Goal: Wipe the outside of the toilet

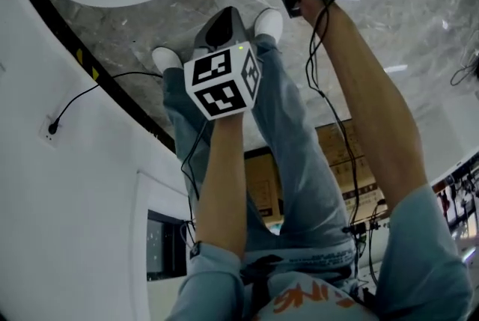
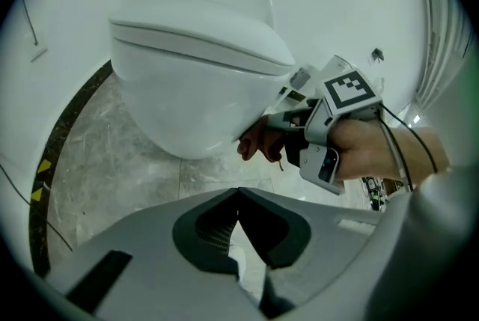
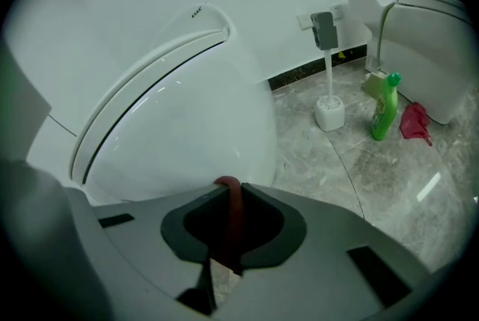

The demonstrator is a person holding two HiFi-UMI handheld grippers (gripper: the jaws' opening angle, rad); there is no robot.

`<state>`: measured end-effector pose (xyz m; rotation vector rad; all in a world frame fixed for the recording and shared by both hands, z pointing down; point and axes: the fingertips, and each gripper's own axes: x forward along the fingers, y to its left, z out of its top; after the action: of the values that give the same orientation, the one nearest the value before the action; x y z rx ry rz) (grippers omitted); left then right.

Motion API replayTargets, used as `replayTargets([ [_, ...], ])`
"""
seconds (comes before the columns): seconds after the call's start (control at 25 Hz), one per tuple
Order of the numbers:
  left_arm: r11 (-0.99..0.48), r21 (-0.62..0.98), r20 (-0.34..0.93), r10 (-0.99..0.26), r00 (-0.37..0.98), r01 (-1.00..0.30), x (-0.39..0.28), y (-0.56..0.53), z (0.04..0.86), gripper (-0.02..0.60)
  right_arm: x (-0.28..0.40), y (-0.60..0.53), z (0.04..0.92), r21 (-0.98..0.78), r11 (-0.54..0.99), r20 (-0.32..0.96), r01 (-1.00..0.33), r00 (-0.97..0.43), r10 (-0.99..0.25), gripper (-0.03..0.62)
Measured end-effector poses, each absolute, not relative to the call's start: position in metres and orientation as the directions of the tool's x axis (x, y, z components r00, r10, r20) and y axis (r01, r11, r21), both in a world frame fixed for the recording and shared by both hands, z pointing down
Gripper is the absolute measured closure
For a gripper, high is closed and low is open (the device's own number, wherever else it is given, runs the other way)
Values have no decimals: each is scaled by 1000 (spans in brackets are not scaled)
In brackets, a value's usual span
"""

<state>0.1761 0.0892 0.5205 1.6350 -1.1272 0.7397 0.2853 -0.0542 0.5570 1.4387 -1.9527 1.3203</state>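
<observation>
- Gripping a dark red cloth (image 3: 233, 226), the right gripper (image 3: 228, 196) has its jaws clamped on the fold and holds it against the bowl's lower side.
- The left gripper (image 2: 239, 196) hangs apart over the floor (image 2: 112, 155), jaws closed on nothing.
- The toilet (image 3: 187, 125) stands directly ahead, lid down; the wiping step appears under way.
- Next move calls for sweeping along the curve with steady contact.
- A green bottle (image 3: 383, 108) stands well beyond.

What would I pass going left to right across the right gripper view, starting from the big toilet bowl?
toilet bowl → toilet brush in its holder → green bottle → red rag
</observation>
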Motion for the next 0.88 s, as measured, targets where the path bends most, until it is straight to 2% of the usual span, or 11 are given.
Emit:
replayTargets([
  [0.28,-105,381,862,-318,394,-919,166,103,529,586,281,-34,558,-459,34,741,-888,-404,-537,557],
  [0.48,-107,374,860,-332,388,-921,132,103,530,586,269,12,563,-441,25,766,-897,-391,-511,557],
  [0.88,-28,358,868,-358,344,-933,18,135,528,586,128,89,574,-528,72,759,-846,-509,-407,557],
])
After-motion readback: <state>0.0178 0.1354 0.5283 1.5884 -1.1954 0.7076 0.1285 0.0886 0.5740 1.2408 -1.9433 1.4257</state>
